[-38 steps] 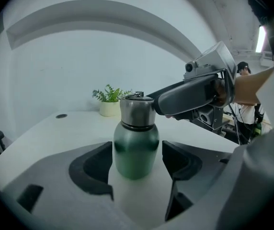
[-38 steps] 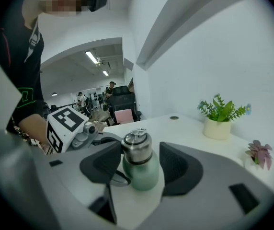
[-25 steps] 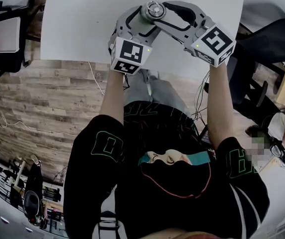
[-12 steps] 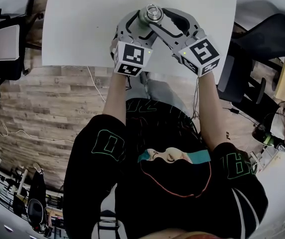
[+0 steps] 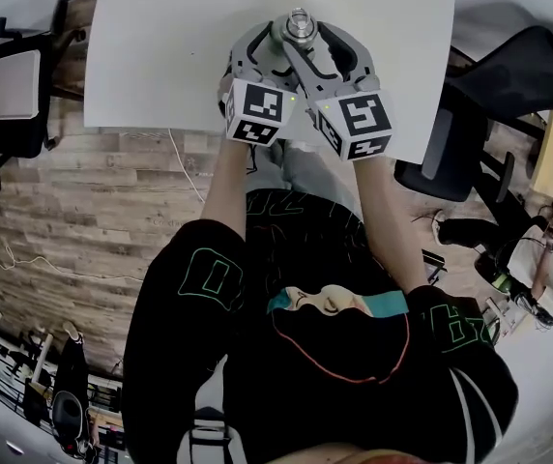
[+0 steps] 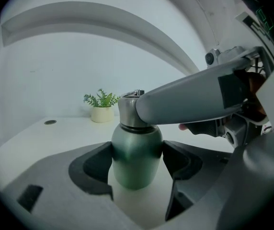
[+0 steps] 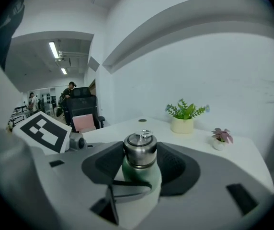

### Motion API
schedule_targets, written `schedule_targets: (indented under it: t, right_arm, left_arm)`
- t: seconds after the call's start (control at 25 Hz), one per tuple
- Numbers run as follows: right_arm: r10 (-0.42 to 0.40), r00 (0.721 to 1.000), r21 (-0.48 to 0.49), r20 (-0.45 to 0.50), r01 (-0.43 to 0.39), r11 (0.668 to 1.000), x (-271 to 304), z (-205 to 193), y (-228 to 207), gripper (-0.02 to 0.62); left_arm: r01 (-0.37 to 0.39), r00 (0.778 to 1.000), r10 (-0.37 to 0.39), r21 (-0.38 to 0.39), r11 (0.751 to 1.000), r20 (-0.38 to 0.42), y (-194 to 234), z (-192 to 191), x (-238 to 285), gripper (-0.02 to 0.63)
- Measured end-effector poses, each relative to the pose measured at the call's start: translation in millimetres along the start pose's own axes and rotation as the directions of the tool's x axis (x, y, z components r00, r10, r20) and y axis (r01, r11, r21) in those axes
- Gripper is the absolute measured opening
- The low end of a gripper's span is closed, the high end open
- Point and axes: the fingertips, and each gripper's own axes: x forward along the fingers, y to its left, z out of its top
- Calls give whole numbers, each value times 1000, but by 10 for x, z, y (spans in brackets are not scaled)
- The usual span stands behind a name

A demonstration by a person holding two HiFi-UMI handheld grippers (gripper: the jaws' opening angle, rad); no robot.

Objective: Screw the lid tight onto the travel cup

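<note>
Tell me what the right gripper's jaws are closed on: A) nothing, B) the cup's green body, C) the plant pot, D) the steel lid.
D: in the right gripper view the right gripper clamps the steel lid from both sides, above the green body.

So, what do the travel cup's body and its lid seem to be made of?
The travel cup body is probably metal with a green, semi-gloss coating: soft highlights run down its rounded side. The lid looks like bare metal, likely stainless steel, brushed to shiny: it is silvery grey with bright reflections and has a small ring on top. Painted plastic cannot be ruled out for either.
</note>
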Motion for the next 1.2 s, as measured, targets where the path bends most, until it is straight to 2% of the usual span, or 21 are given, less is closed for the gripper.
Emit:
schedule_targets:
  t: [0.2, 0.28, 0.36, 0.44, 0.6, 0.76, 0.88, 1.0, 1.2]
  right_arm:
    - [-86, 996, 3, -26, 86, 996, 45, -7, 2, 225]
    - [-96, 994, -50, -58, 93, 994, 60, -29, 4, 229]
    - [-86, 993, -117, -84, 76, 990, 77, -23, 26, 259]
    - [-29, 996, -154, -85, 16, 988, 68, 8, 62, 303]
    - [118, 988, -210, -102, -137, 968, 6, 56, 35, 301]
    - [245, 955, -254, -168, -282, 925, -25, -14, -1, 273]
    - [329, 923, -250, -198, -372, 894, -29, -25, 12, 256]
    - [385, 905, -209, -182, -419, 884, -9, 12, 11, 245]
    - [424, 889, -192, -174, -453, 871, 30, 32, 30, 215]
  left_arm:
    - [-3, 1000, 3, -1, 1000, 6, 39, 4, 9, 342]
    - [1, 1000, -1, -5, 1000, 10, 41, -12, 13, 342]
    - [10, 1000, -10, -8, 1000, 5, 50, -18, 12, 342]
    - [20, 1000, -20, -10, 1000, -2, 52, -25, 6, 342]
    - [33, 999, -33, -13, 999, -12, 32, -37, 12, 342]
    - [36, 999, -36, -19, 999, -9, 32, -50, 11, 342]
    - [52, 999, -52, -13, 999, -5, 39, -38, 11, 342]
    - [68, 998, -68, -12, 998, -11, 34, -49, 8, 344]
    - [72, 997, -73, -18, 997, -12, 38, -49, 11, 344]
